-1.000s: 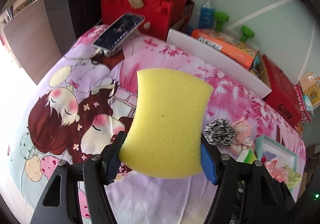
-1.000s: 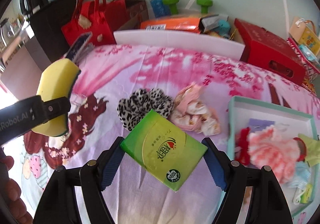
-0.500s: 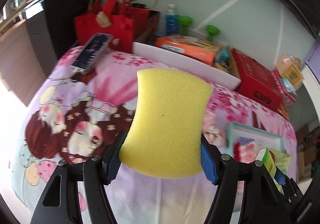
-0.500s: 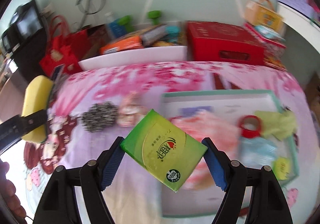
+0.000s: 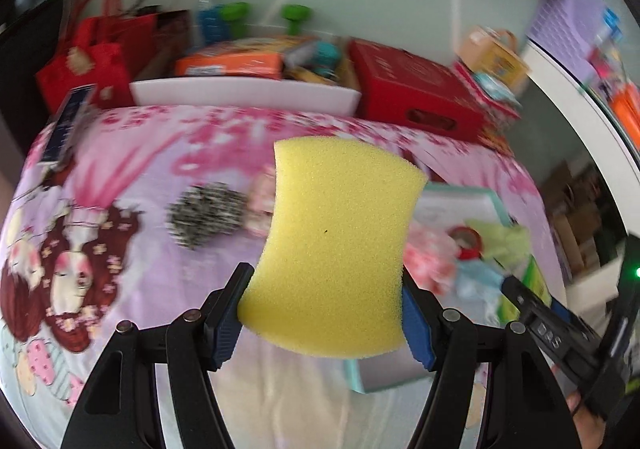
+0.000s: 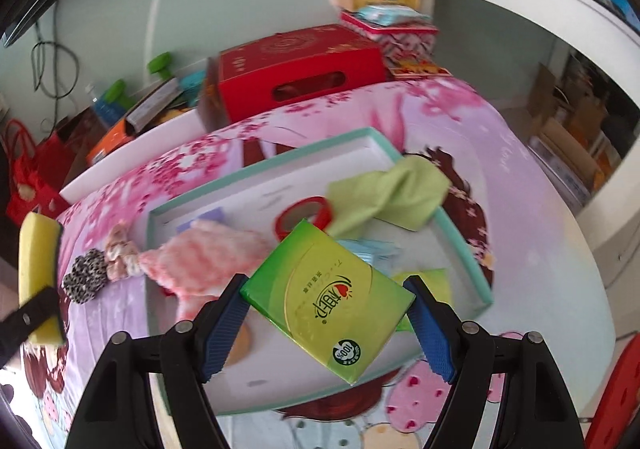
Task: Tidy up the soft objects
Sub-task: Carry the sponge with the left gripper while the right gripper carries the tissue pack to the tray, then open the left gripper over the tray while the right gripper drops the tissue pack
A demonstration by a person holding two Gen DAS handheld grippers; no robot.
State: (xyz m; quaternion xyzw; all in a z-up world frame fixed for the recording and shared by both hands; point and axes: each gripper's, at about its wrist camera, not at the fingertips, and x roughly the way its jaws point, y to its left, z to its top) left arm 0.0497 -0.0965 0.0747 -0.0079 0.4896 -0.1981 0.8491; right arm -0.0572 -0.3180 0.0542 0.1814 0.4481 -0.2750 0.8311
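Observation:
My left gripper [image 5: 322, 319] is shut on a yellow sponge [image 5: 338, 245], held above the cartoon-print bedspread [image 5: 120, 177]. In the right wrist view that sponge [image 6: 38, 273] shows at the far left. My right gripper [image 6: 326, 323] is shut on a green tissue pack [image 6: 332, 297], hanging over the teal-rimmed white tray [image 6: 464, 245]. The tray holds a pink fluffy cloth [image 6: 208, 257], a lime green cloth [image 6: 392, 193], a red tape roll [image 6: 304, 215] and a light blue item. A leopard-print scrunchie [image 6: 86, 279] and a pink scrunchie [image 6: 120, 257] lie on the spread left of the tray.
Behind the bed stand a red box [image 6: 296, 73], a white board [image 5: 244, 95], an orange package [image 5: 232, 63], green dumbbells [image 5: 296, 15] and a red felt bag [image 5: 92, 61]. A phone [image 5: 66, 125] lies at the bed's far left. A white curved desk edge [image 6: 540, 1] runs on the right.
Both grippers have swung to the right across the bed with their loads still held. The tray has come under the right gripper, and the scrunchies have slid left in both views.

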